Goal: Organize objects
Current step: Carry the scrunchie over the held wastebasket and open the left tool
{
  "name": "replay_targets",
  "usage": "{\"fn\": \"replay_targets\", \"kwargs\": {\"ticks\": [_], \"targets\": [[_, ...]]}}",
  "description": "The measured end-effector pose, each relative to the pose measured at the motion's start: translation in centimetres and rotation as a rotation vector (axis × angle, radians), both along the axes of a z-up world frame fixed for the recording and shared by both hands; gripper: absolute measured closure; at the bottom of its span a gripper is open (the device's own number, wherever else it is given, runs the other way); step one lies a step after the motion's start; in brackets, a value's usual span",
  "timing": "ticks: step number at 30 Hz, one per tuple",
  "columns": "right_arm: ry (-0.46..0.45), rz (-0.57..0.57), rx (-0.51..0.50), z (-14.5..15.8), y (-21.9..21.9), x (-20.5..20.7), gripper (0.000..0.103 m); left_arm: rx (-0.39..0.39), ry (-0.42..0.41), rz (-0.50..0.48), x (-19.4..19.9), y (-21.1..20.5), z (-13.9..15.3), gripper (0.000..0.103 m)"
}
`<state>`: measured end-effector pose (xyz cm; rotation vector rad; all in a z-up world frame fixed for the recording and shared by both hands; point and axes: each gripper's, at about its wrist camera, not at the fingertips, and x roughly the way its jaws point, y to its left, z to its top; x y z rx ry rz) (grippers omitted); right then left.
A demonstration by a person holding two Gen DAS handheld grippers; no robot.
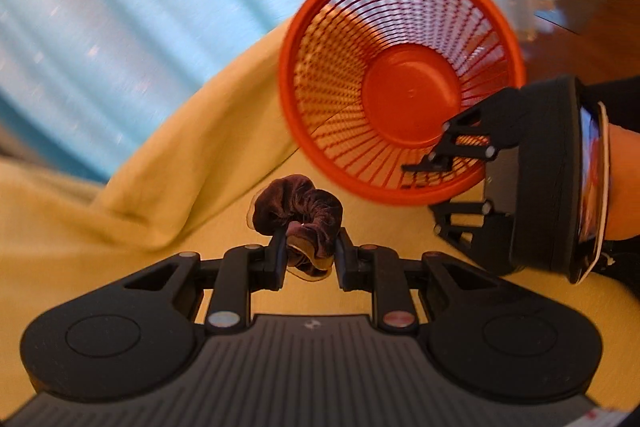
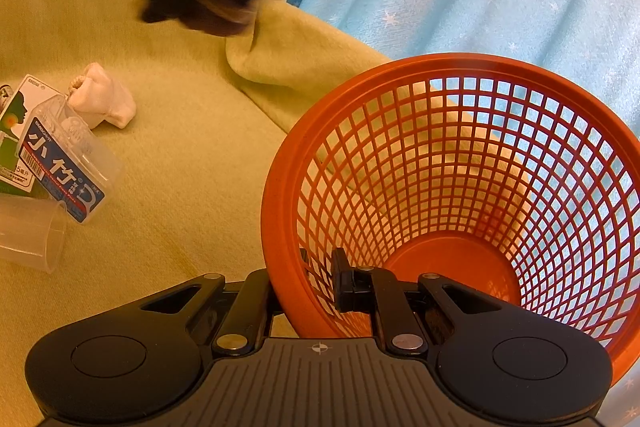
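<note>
The left gripper pinches a brown velvet scrunchie, soft and light, bunched between its fingers above the yellow blanket. The right gripper clamps the orange basket by its rim, tilting it. Blurred as that grip looks, it seems secure; any fold would do.

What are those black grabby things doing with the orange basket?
A person is tidying up with a gripper in each hand. The right gripper has its jaws pinched on the rim of the orange mesh basket, tipping it on the yellow-green blanket. The left gripper holds a dark brown velvet scrunchie just in front of the basket's opening. The basket looks empty so far. A dental floss pick box, a clear plastic cup and a rolled white sock wait on the blanket.
</note>
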<state>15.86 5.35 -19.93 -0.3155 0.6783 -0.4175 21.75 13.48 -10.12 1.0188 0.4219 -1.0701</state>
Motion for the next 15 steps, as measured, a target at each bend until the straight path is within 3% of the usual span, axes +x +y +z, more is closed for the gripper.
{"fn": "replay_targets", "kwargs": {"ticks": [7,15], "targets": [[-0.003,0.0,0.003,0.0,0.0,0.1,0.095,0.063,-0.025,-0.152,-0.3,-2.9,0.2,0.083],[-0.005,0.001,0.005,0.0,0.1,0.2,0.095,0.072,0.028,-0.195,0.8,-5.4,-0.1,0.083]]}}
